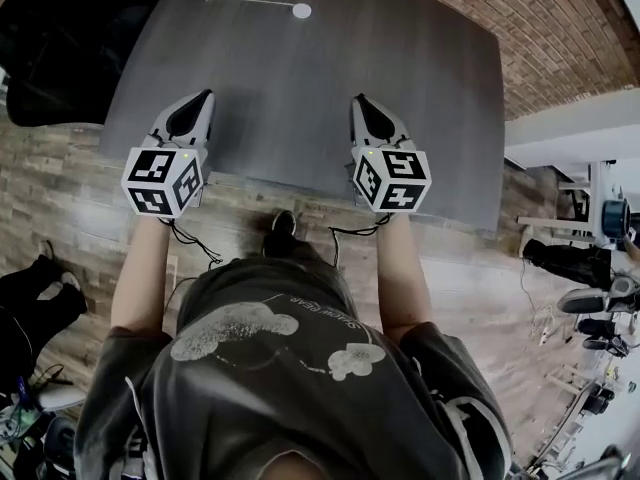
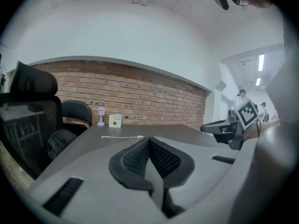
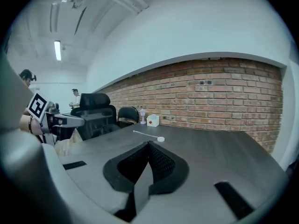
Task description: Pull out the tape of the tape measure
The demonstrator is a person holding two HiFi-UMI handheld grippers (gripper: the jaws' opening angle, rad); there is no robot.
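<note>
Now I hold my left gripper (image 1: 206,98) and right gripper (image 1: 361,101) over the near edge of the worktop (image 1: 290,88), both pairs of jaws closed on nothing, since the tape measure (image 1: 301,10) lies well apart at the far end, its tape (image 1: 245,2) already out.

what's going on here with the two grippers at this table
A person holds the left gripper and the right gripper over the near edge of a dark table. Both have their jaws shut with nothing between them. A small white tape measure lies at the far side, untouched, a thin strip stretching from it.
</note>
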